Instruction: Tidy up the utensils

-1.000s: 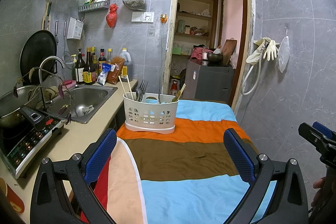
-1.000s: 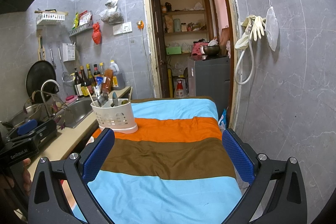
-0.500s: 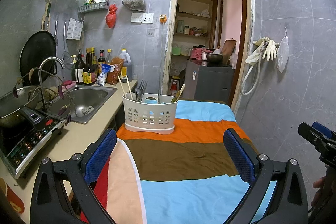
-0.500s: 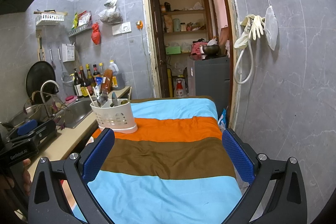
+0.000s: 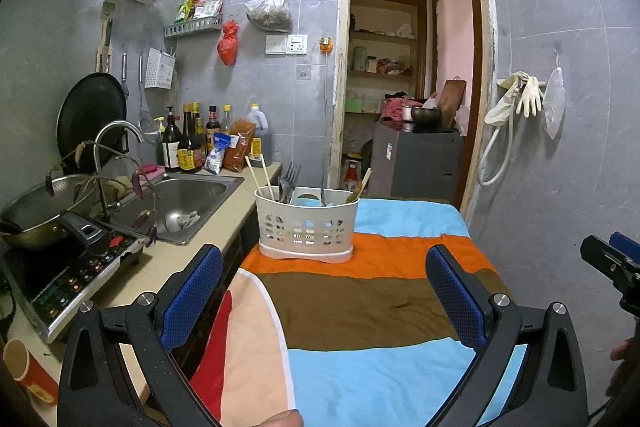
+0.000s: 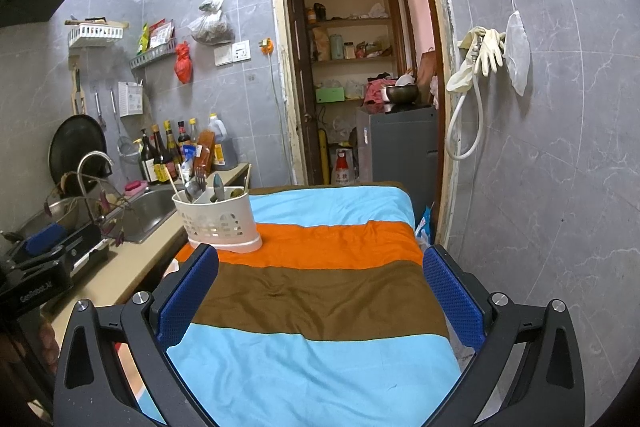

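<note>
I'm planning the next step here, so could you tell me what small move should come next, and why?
Probably withdraw and finish: both the left tongs and right tongs are open and empty, the striped cloth shows no loose utensils, and the forks, spoons and chopsticks already stand in the white caddy.

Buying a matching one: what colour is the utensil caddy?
White utensil caddy; clearest in left wrist view.

We are carrying two alike tools: the left hand-held gripper point(image 5: 324, 291) and the right hand-held gripper point(image 6: 318, 291) are each showing black speckled frames, silver screws at the joints and blue textured pads point(image 5: 192, 297); white lettering is marking one body.
</note>
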Motion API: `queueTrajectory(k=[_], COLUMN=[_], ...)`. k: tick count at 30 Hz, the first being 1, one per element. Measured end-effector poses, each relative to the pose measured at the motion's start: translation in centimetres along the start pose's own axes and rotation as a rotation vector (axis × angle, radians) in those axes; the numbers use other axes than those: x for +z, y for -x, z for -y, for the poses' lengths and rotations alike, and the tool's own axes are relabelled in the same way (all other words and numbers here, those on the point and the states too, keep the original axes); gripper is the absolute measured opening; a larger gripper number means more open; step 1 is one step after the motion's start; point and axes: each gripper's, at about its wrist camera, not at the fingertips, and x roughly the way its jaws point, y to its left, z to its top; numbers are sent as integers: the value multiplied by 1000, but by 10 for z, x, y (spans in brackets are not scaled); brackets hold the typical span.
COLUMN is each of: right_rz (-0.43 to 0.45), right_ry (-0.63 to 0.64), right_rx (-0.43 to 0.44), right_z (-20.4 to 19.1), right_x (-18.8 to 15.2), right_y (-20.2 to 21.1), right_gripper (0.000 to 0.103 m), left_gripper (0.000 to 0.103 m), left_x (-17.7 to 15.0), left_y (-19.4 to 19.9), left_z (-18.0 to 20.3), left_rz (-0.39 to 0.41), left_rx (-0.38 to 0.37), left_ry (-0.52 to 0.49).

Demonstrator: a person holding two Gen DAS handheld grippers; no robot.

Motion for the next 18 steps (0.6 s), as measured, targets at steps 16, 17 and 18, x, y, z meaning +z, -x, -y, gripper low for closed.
queueTrajectory(k=[16,17,18], right_rz=[0,0,0], right_ry=[0,0,1], right_rx=[1,1,1], right_z=[1,0,1], right_x=[-1,0,-1], right_y=[-1,0,-1], right_gripper=[103,103,103], left_gripper=[100,100,100], left_x=[-3,-3,-3], left_y=[2,2,2], left_z=[1,1,1], left_rz=[14,13,13], left_rx=[3,3,3], left_ry=[-12,-12,-11])
